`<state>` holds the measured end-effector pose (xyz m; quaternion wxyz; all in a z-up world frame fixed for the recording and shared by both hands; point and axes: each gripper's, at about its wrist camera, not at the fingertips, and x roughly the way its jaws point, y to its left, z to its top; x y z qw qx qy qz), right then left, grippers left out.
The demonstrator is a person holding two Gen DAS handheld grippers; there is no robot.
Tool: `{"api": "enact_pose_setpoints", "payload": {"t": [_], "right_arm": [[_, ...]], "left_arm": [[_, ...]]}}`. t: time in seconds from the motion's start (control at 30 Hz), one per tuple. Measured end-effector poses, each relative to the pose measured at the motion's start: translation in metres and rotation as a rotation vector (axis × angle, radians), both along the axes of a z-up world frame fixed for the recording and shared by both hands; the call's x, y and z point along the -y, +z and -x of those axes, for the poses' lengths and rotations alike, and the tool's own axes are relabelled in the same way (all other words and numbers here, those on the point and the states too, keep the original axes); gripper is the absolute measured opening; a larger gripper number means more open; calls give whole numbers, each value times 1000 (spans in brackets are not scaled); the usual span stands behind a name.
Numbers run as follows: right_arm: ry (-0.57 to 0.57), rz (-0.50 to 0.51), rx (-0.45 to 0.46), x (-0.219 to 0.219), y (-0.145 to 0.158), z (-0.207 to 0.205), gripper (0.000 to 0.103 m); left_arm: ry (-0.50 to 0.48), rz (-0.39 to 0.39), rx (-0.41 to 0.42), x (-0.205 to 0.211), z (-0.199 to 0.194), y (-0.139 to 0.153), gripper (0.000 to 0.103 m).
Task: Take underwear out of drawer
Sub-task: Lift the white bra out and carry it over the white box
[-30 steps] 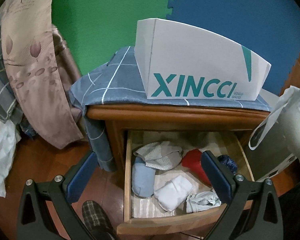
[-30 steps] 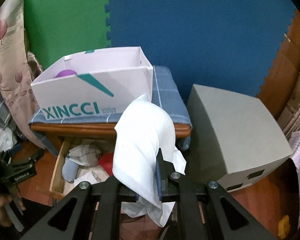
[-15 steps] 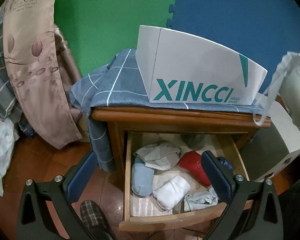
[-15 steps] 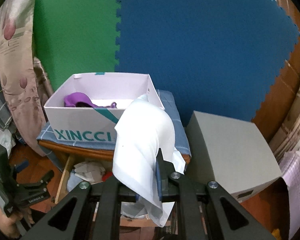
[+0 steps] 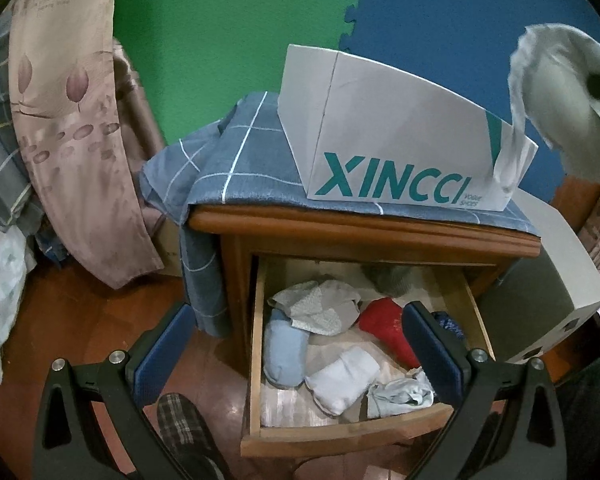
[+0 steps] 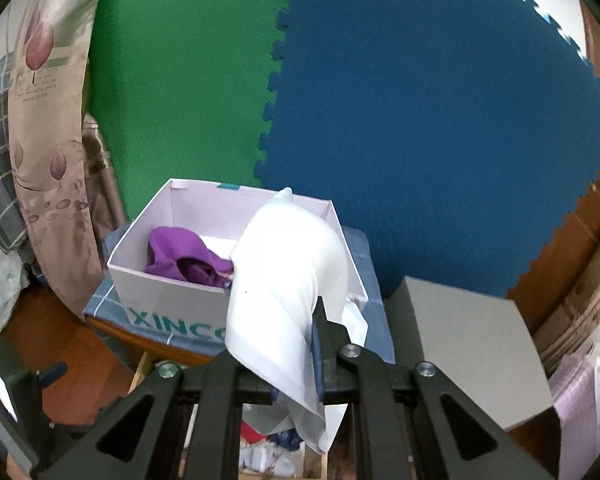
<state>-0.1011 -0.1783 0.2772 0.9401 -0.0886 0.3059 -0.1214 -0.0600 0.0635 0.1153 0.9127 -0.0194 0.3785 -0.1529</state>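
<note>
White underwear (image 6: pixel 284 280) hangs clamped in the right tongs (image 6: pixel 296 344), held above the white box (image 6: pixel 172 300) on the nightstand (image 5: pixel 360 236). Below, the drawer (image 5: pixel 340 436) stands open with folded garments, the left tongs (image 5: pixel 296 344) spread empty over it.

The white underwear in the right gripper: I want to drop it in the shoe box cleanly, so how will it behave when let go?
Likely floppy: the white underwear drapes over the right gripper and hangs below it. Probably light, since a narrow pinch carries it. It may snag on the box rim rather than slide in.
</note>
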Motion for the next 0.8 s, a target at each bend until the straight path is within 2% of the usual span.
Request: {"api": "enact_pose_setpoints", "payload": {"t": [0.23,0.53,0.8], "right_arm": [[12,47,1,-9,7,-34,12],[-6,77,-30,-6,-7,-83,12],[-26,72,-47,3,-20,-111,12]], "left_arm": [[-7,6,-37,1,-2,-5,102],[-40,22,-61,6,-1,-9,102],[-36,21,-44,7,0,-7,102]]}}
